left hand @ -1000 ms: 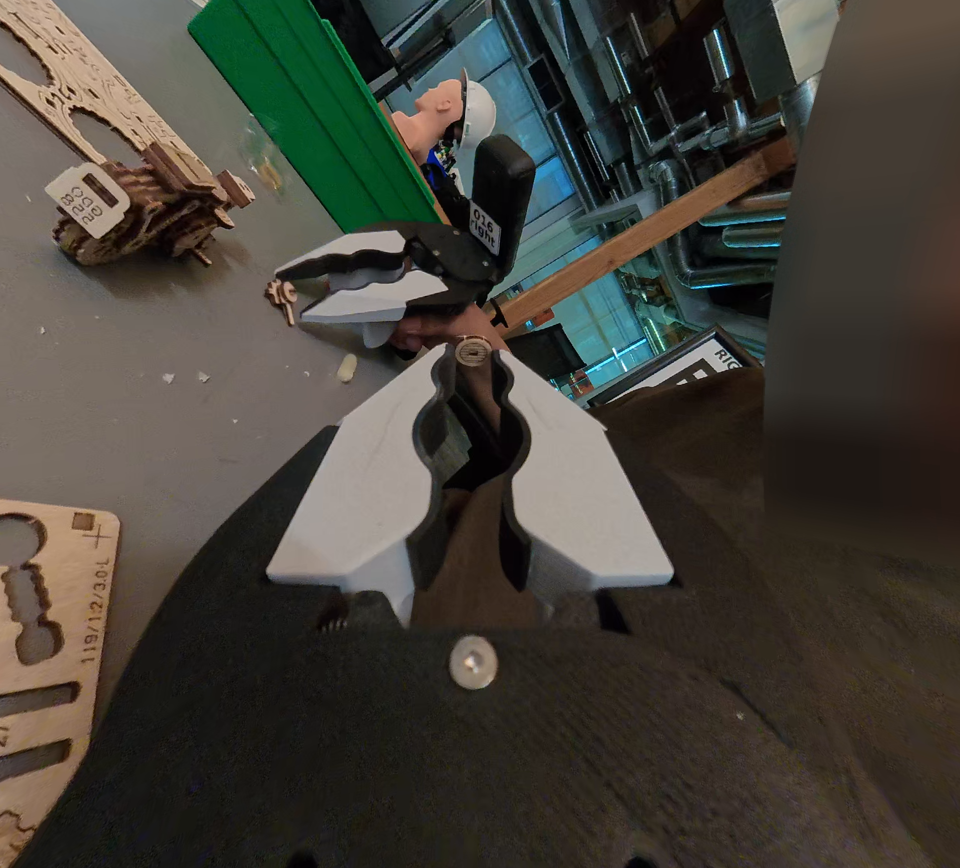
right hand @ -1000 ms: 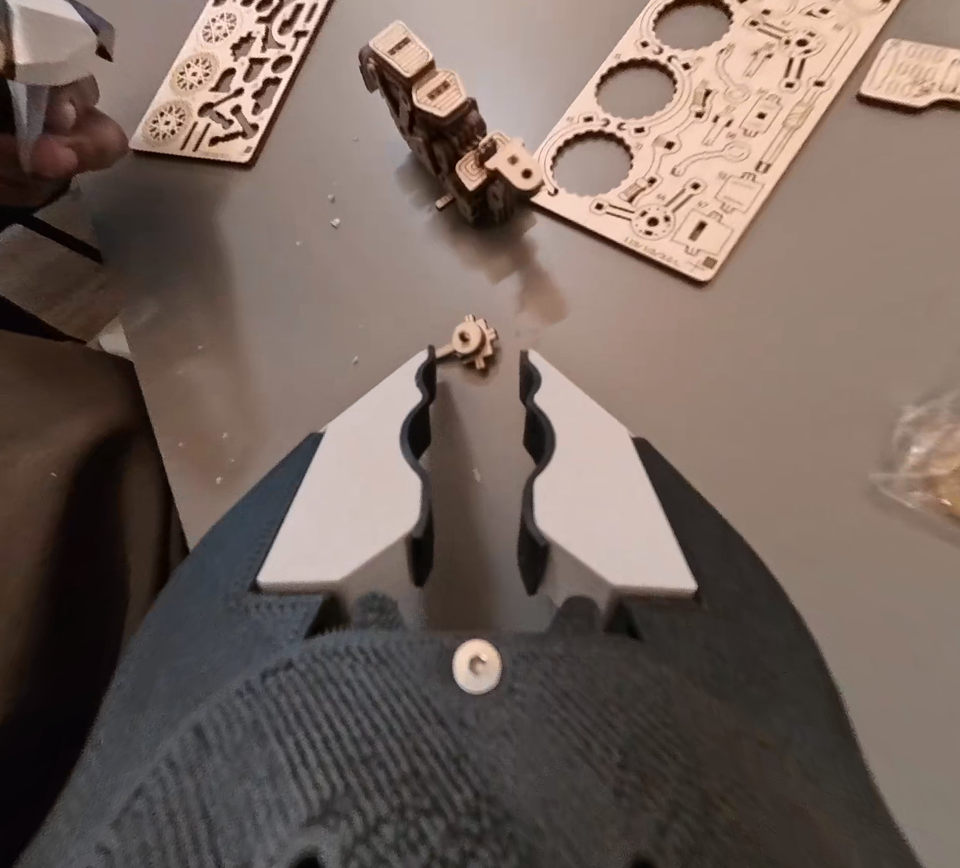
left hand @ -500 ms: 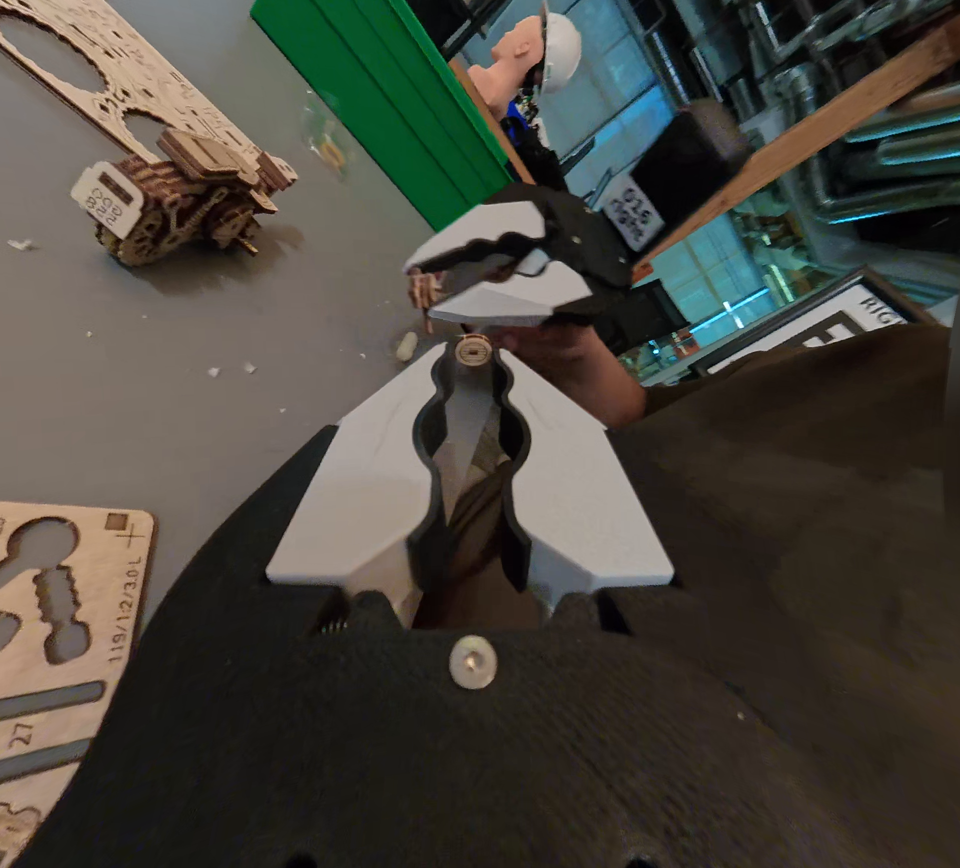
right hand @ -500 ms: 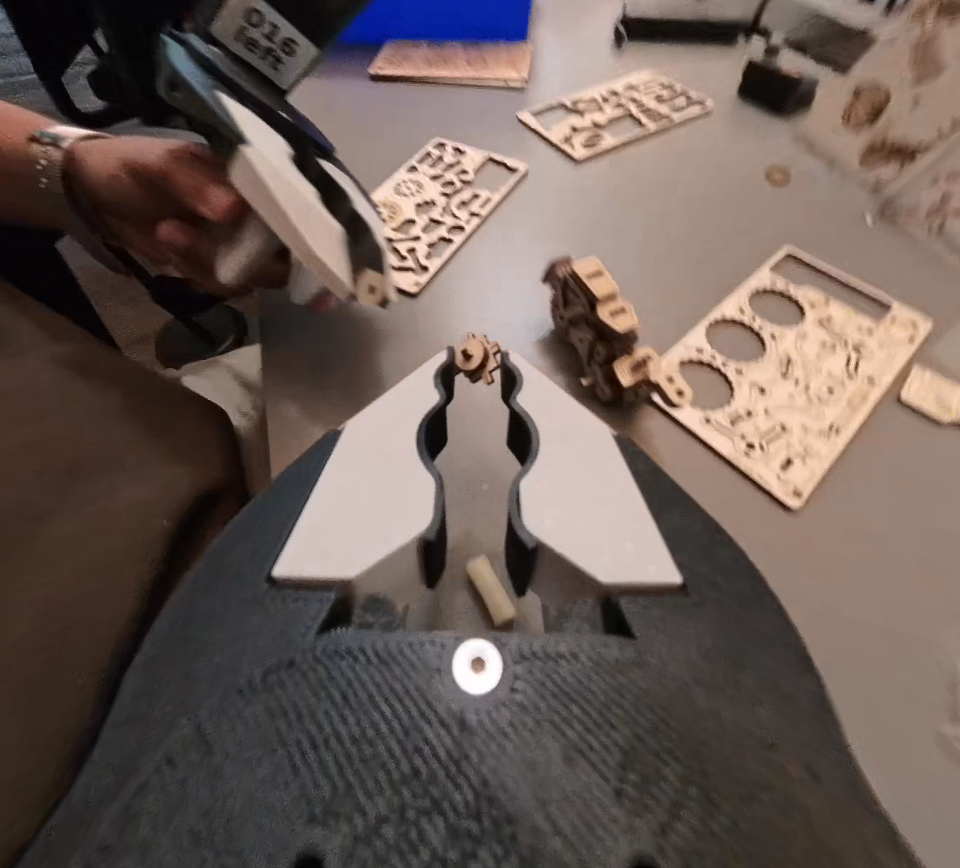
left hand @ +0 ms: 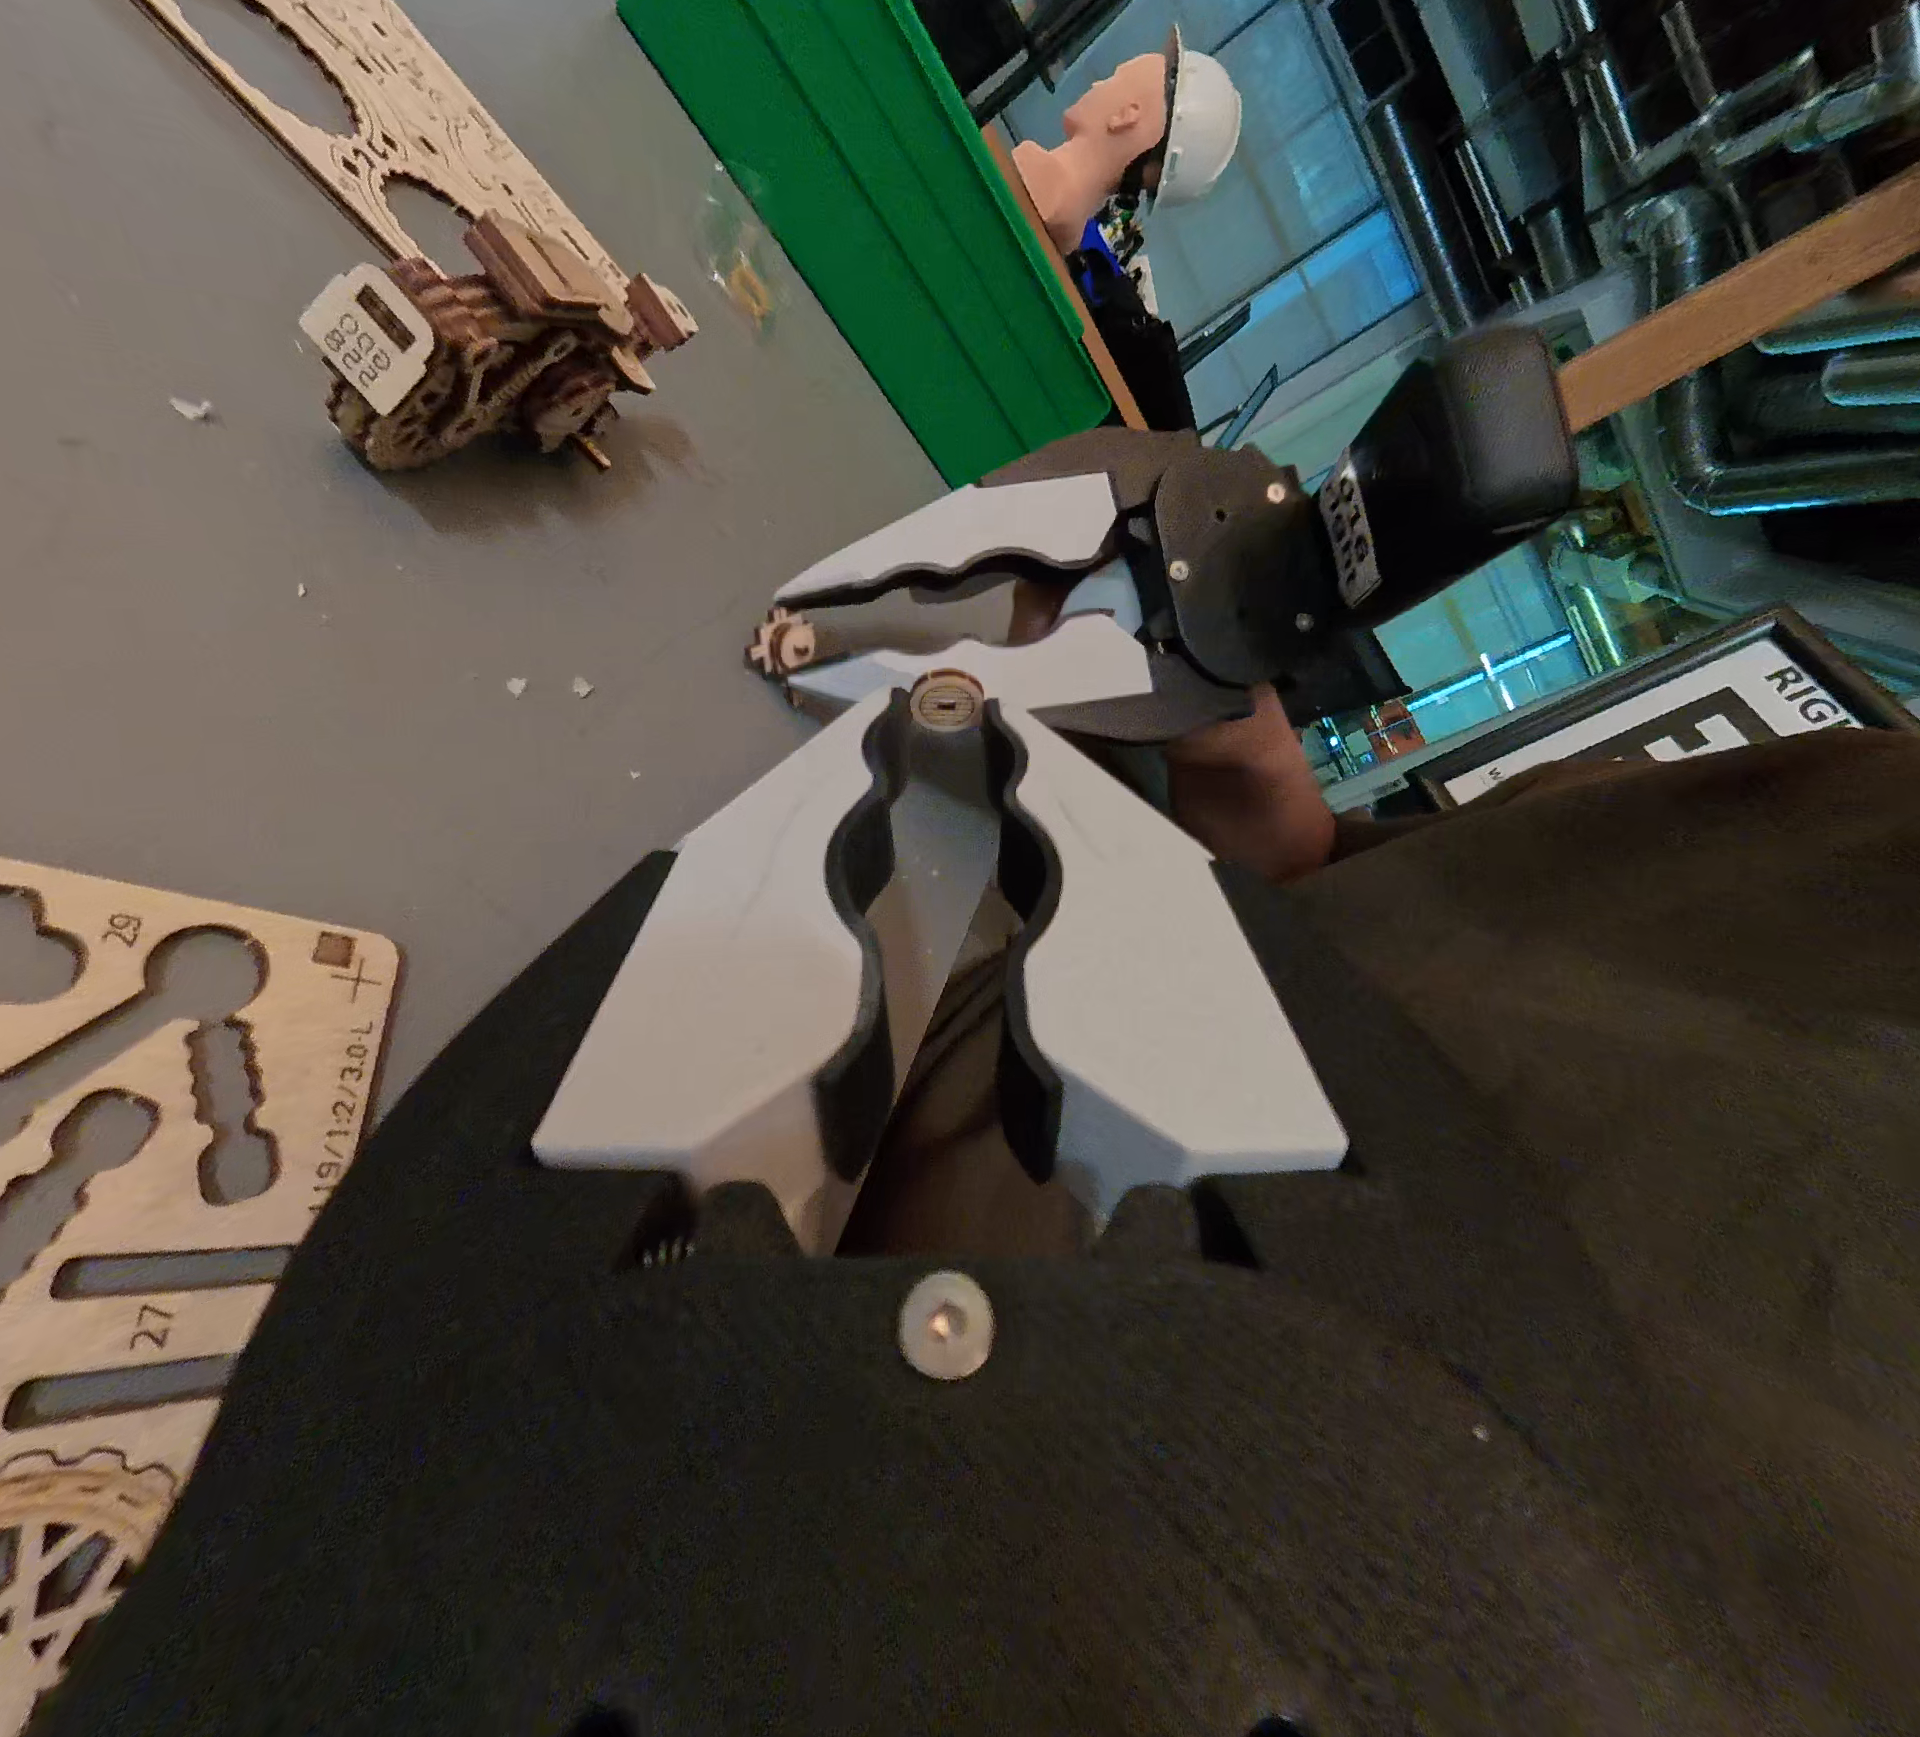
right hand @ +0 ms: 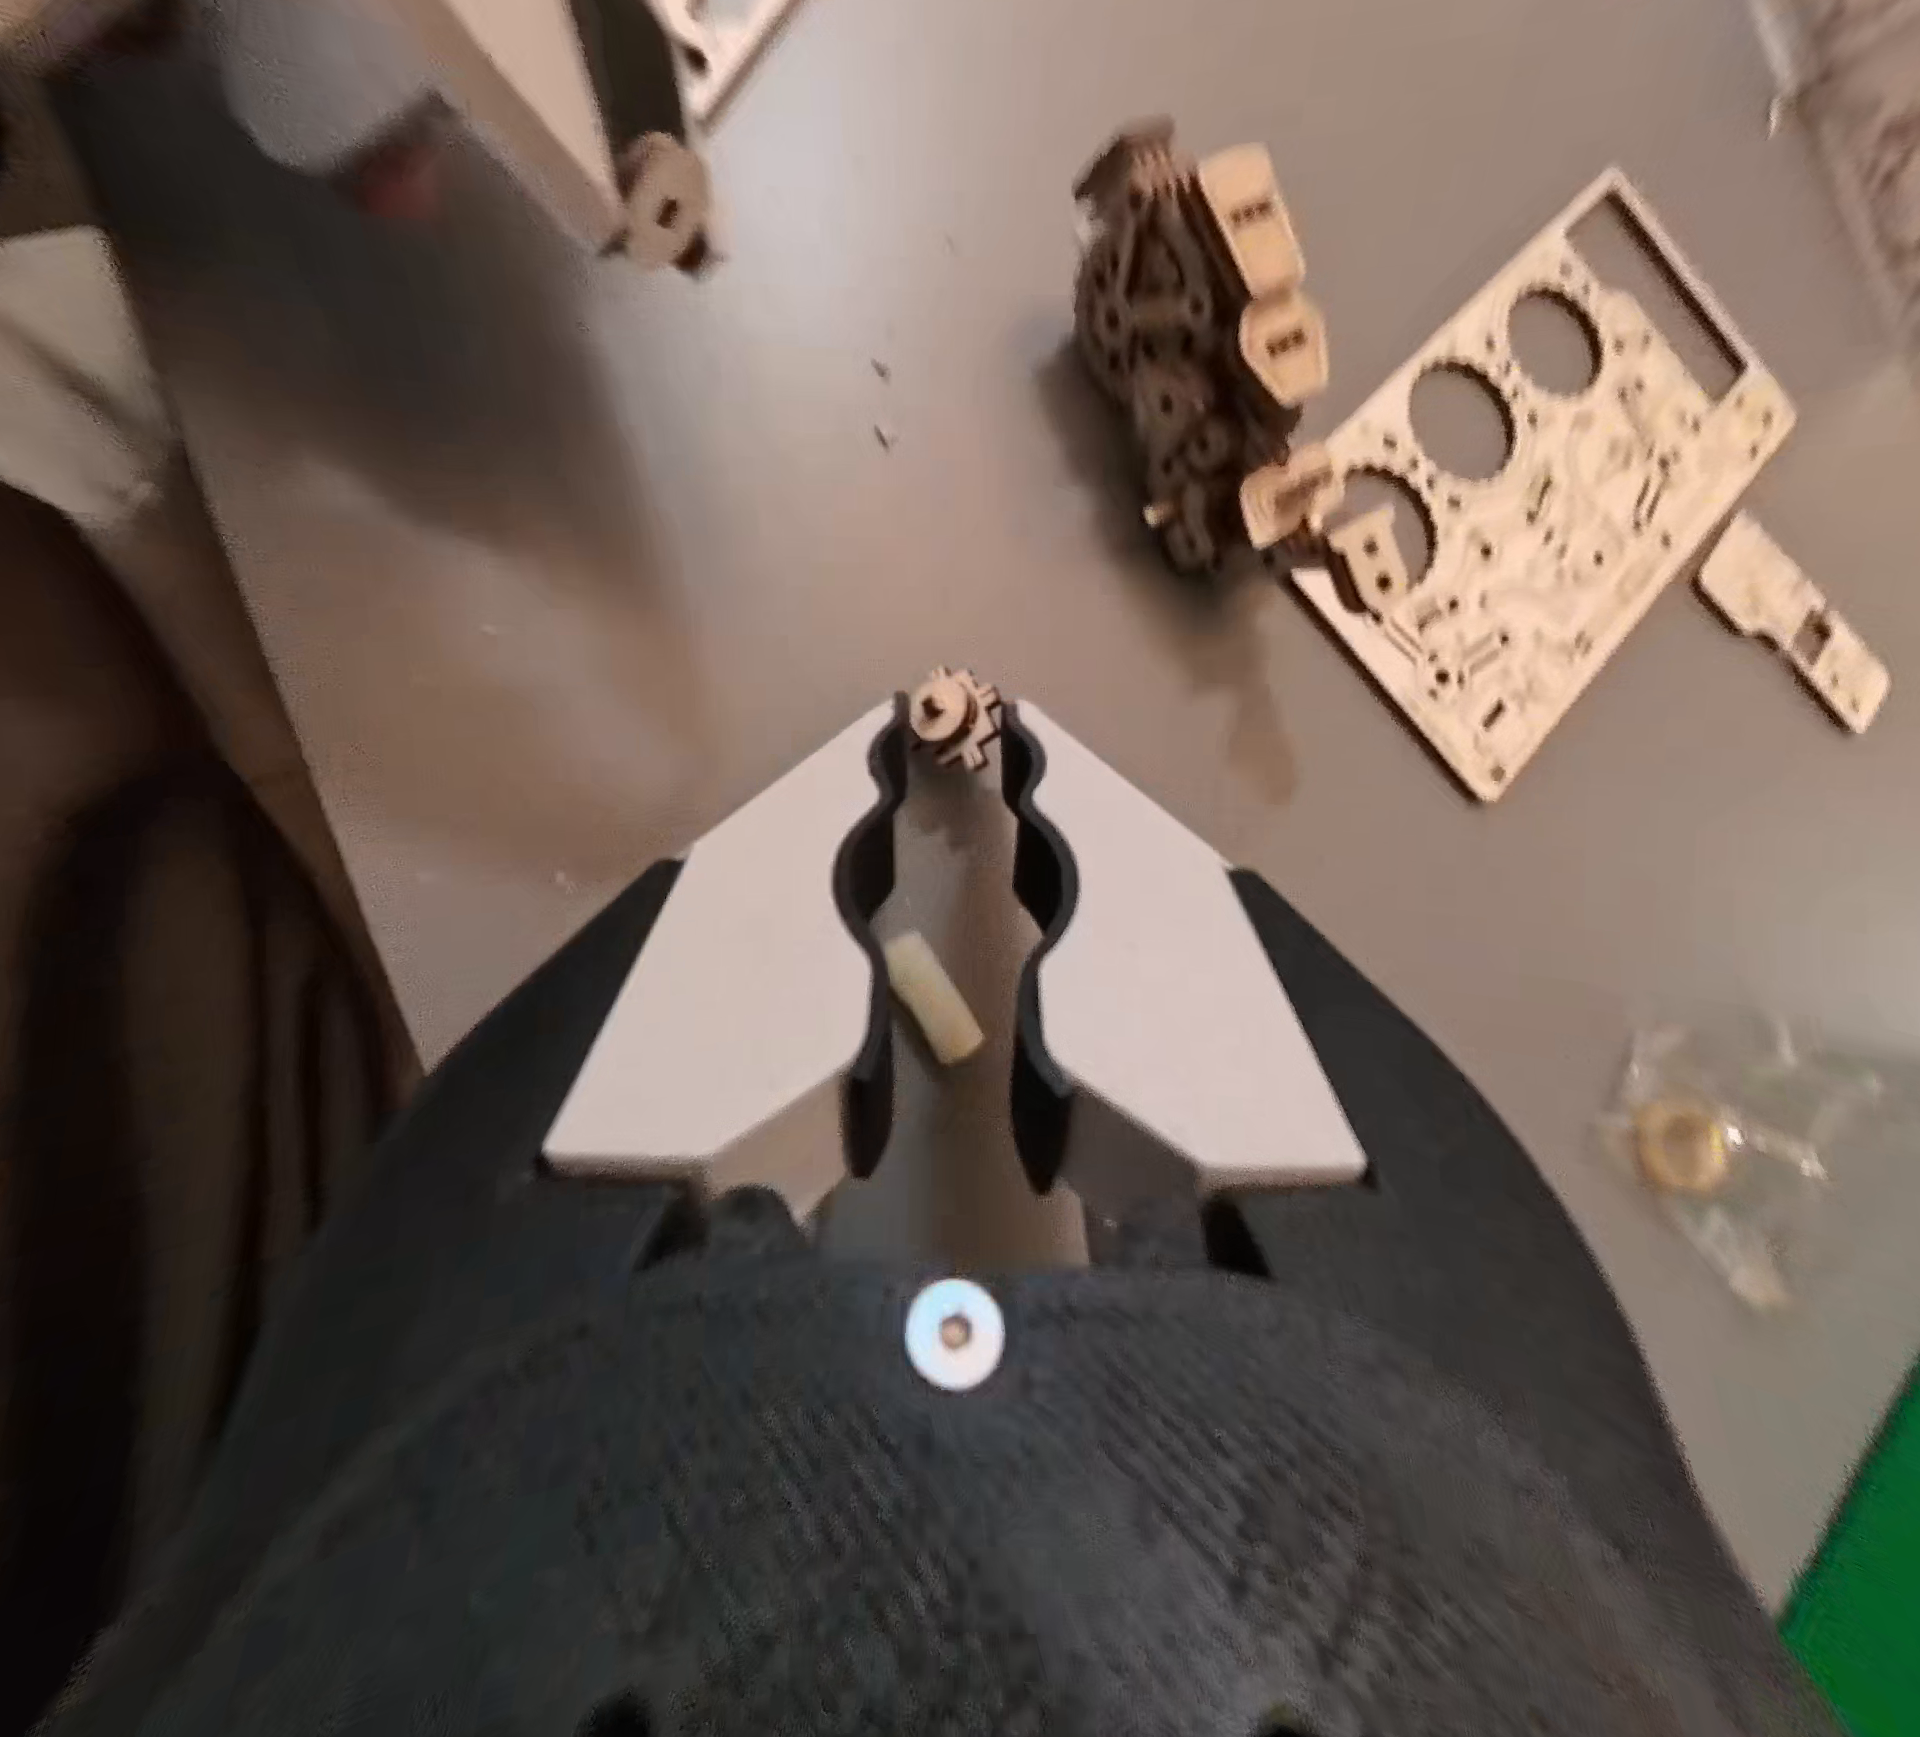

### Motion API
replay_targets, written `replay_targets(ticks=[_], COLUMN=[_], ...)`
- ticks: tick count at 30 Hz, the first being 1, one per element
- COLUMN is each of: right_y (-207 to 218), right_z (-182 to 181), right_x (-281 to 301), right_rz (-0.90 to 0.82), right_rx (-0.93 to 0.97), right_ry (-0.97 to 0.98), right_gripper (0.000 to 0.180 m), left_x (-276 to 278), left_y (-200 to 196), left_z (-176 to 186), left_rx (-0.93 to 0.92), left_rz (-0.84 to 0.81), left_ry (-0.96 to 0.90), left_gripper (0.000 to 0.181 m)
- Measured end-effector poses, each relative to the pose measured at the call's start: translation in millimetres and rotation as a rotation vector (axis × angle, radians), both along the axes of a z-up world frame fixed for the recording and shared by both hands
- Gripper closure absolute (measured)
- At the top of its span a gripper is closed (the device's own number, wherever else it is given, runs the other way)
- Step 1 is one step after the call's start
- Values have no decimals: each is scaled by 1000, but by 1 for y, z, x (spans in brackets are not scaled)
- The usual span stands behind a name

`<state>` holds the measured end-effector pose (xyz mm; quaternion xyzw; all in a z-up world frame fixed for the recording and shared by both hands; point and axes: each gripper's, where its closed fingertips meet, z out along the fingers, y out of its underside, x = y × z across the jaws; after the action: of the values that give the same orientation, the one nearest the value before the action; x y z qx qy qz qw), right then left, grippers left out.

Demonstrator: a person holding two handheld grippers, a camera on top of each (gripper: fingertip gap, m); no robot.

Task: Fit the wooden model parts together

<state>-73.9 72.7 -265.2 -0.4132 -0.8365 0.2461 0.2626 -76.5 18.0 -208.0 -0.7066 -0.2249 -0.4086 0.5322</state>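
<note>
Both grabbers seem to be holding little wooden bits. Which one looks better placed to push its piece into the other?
Probably the right gripper: its toothed gear piece sticks out beyond the fingertips, pointing toward the round disc held steady by the left gripper.

I see writing on the wooden sheet at the desk's near edge, the model's white tag, the right gripper's label, and a framed sign.
</note>
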Motion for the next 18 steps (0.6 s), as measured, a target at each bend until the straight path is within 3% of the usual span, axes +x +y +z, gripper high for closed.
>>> replay_targets(ticks=[4,7,12,18], right_y=[6,-7,-35,25], right_z=[-3,-4,-3,14], right_x=[5,6,11,7], right_rz=[-59,-41,26,-152], right_rx=[70,95,-102,-122], right_ry=[-59,-62,-109,-92], right_gripper=[164,150,136,146], left_x=[10,17,20,25], left_y=[4,5,4,3], left_z=[-7,-13,-21,-23], left_rx=[-37,-73,-117,-125], left_rz=[-45,-71,-85,-98], left_ry=[-10,7,80,87], left_gripper=[169,169,169,169])
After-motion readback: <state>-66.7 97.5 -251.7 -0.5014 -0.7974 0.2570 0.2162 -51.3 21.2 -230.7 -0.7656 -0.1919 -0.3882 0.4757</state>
